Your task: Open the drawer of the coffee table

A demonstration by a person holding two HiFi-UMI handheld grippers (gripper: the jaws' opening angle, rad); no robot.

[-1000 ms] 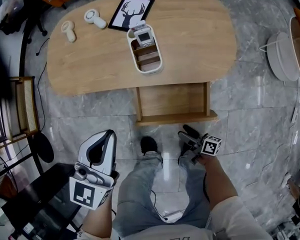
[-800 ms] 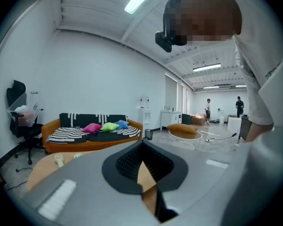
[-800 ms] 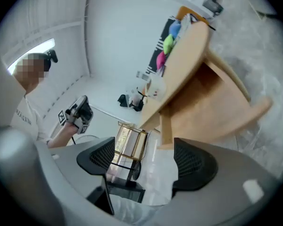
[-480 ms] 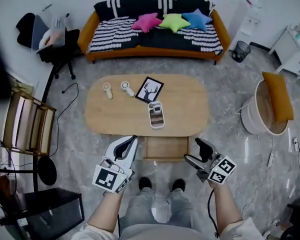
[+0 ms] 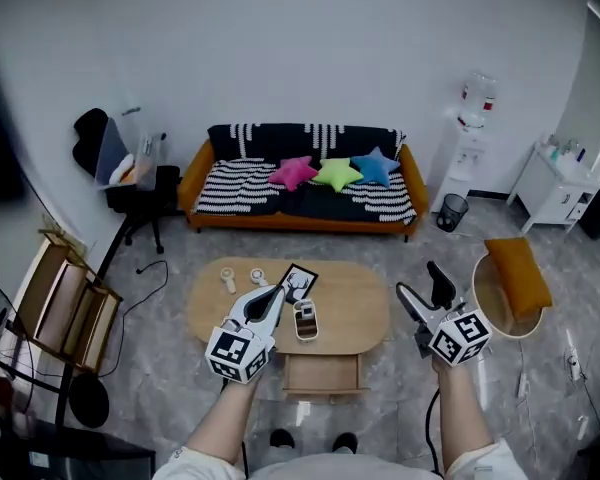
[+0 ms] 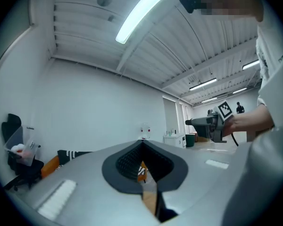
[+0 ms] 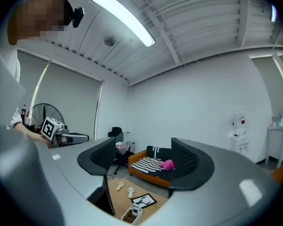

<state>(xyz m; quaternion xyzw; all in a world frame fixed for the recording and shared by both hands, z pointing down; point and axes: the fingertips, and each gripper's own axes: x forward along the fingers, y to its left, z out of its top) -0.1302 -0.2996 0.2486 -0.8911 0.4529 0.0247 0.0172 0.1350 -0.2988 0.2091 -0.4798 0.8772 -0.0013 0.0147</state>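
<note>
Drawer (image 5: 322, 372): stands pulled out from the middle of the table's (image 5: 358, 313) near edge, interior apparently bare. Opening judged complete.

Left hand-held gripper (image 5: 271, 298): clenched, jaws met at the tips, nothing between them.

Right hand-held gripper (image 5: 418, 281): released, jaws apart, only the room visible through the gap.

Both point level, well above the table, one to each side of the drawer front. This is judged a parked posture, as no pull is left to make.

Tabletop: a caddy (image 5: 305, 320) sits by the near edge, above the drawer, with a framed deer picture (image 5: 298, 281) just behind it.
</note>
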